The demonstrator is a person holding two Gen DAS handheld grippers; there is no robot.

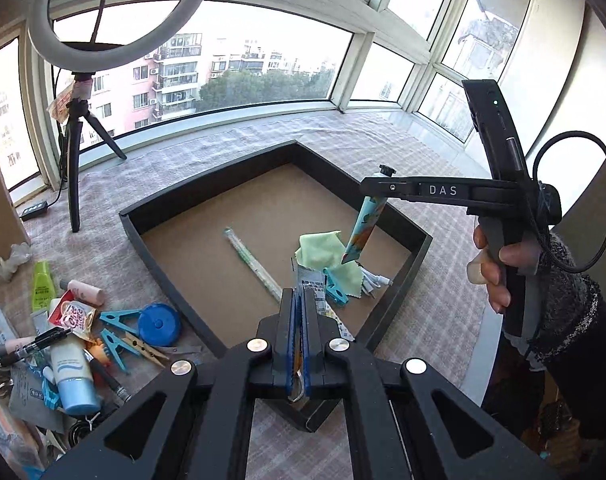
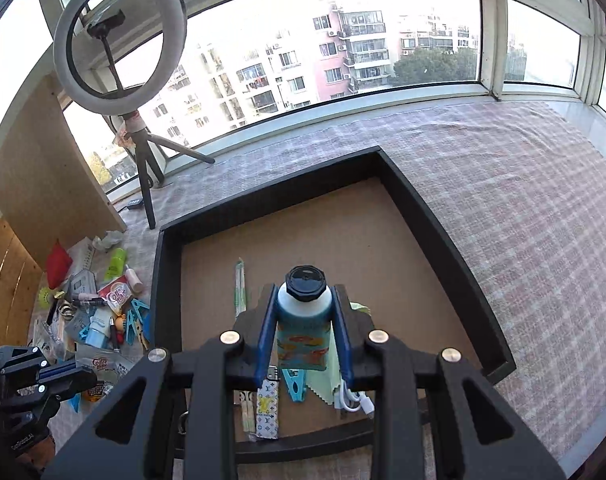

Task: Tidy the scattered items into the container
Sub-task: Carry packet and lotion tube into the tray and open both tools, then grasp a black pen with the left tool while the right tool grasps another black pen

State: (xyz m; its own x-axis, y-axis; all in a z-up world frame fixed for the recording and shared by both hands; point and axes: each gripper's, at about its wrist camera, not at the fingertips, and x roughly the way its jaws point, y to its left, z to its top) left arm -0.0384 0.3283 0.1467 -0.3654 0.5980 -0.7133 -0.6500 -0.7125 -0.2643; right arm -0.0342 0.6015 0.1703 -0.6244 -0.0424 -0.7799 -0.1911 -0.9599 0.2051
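A black tray with a brown floor (image 1: 207,188) (image 2: 455,232) sits on the checked cloth. In it lie a green cloth (image 1: 323,250), a blue clip (image 1: 337,290), a white cable (image 1: 377,282) and a wrapped stick (image 1: 251,264). My right gripper (image 2: 305,300) (image 1: 373,188) is shut on a blue patterned tube with a black cap (image 2: 303,320) (image 1: 361,230), held over the tray's right part. My left gripper (image 1: 297,300) is shut on a thin metal item with a yellowish part (image 1: 298,376) above the tray's near corner. The left gripper also shows in the right wrist view (image 2: 59,372).
A pile of small items lies left of the tray: blue clips (image 1: 119,318), a blue tape measure (image 1: 159,324), a white-and-blue tube (image 1: 73,376), a pen (image 1: 31,348), a green tube (image 1: 43,286). A ring light on a tripod (image 1: 75,152) stands at the back left by the window.
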